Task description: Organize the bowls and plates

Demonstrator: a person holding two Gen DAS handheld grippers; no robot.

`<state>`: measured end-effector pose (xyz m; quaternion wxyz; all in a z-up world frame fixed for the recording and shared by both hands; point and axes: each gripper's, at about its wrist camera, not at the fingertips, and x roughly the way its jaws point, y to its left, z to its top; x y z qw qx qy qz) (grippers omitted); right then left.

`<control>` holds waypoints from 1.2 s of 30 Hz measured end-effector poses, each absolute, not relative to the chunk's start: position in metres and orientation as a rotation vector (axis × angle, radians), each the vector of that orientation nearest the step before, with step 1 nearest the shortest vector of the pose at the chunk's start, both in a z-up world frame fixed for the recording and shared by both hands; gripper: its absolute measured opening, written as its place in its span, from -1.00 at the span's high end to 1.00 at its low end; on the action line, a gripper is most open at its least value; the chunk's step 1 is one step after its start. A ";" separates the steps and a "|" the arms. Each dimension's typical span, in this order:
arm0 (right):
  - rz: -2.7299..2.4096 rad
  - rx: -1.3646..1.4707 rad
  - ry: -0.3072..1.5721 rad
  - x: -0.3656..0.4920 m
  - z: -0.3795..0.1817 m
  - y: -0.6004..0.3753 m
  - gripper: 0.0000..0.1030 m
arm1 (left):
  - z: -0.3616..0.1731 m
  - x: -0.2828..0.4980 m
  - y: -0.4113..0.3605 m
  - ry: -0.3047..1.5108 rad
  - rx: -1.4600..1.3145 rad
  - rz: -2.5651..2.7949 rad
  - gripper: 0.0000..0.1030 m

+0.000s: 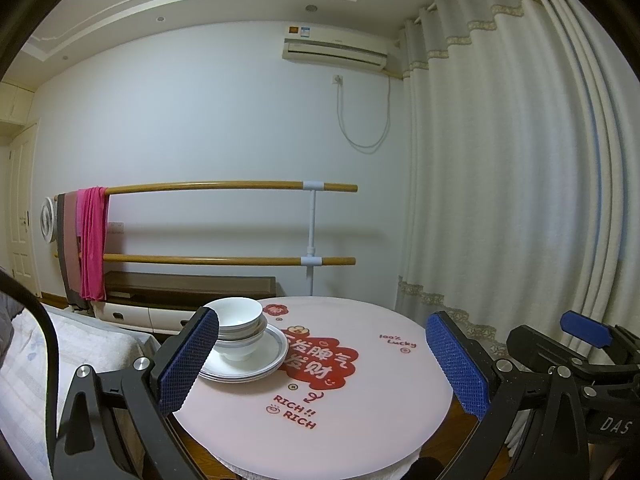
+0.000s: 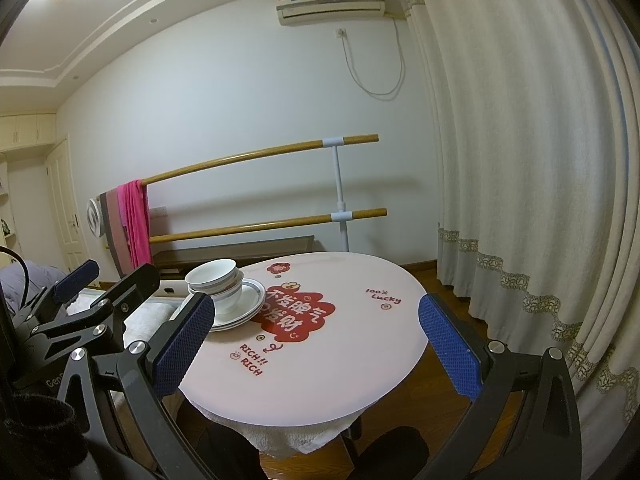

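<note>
Both sets of tongs hang back from the round counter, and both are spread wide with nothing between their blue pads: the left tongs frame the pink top in the left wrist view, and the right tongs do the same in the right wrist view. Over on the left part of the counter, near its far edge, sits the crockery all in one pile: a stack of white plates with grey-blue rims at the bottom, and on top of them the bowls, nested one inside the other, the top one leaning a little. From the left wrist view the pile sits right behind the left pad, partly covered by it; from the right wrist view it peeks out just above the left pad of the right tongs. The rest of the counter is bare apart from the red printed flower and lettering in the middle. Behind it a pink cloth hangs over a wooden two-rail bar against the wall, an air conditioner is mounted up high, and pale curtains fill the right side
</note>
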<state>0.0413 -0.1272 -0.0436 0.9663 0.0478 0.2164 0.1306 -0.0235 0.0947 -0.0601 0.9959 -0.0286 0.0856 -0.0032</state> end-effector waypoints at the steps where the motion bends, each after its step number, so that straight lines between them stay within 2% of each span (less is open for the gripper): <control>1: 0.265 0.097 0.439 0.041 -0.044 -0.127 -1.00 | -0.060 -0.023 0.095 0.172 -0.056 -0.006 -0.99; 36: 0.264 0.097 0.443 0.040 -0.048 -0.127 -1.00 | -0.060 -0.025 0.094 0.168 -0.053 -0.007 -0.99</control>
